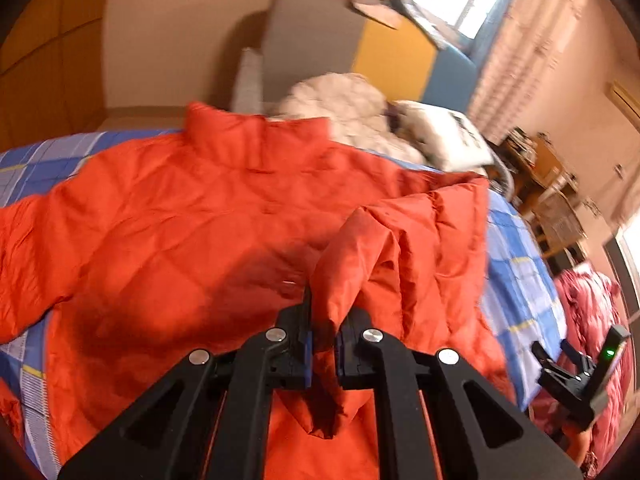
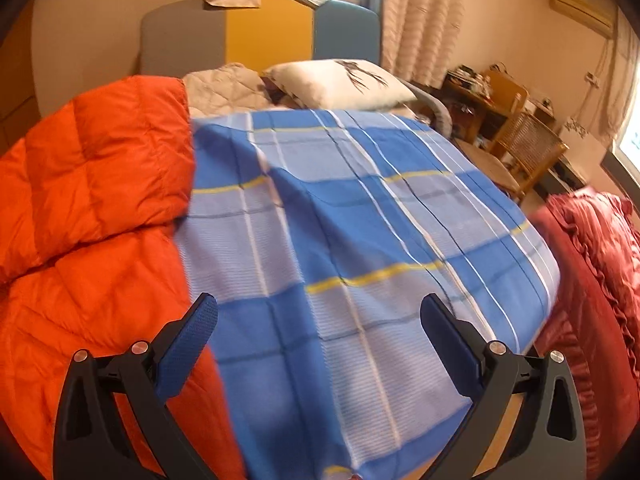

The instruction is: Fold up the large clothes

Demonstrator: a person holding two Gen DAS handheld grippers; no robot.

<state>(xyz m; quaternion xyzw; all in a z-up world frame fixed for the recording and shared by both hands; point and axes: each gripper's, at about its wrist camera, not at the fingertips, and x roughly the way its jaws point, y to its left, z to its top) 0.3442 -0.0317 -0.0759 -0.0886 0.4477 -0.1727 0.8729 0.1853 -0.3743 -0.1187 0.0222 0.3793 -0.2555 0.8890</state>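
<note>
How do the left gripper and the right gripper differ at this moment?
The left gripper is shut on a fold of the orange jacket; the right gripper is open and holds nothing. The left gripper is over the jacket; the right gripper is over the bare blue checked sheet, with the jacket beside it. Both are black with blue pads.

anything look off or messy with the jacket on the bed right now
Nothing damaged. The orange jacket lies askew on the plaid sheet, one side bunched up where the left gripper pinches it.
</note>
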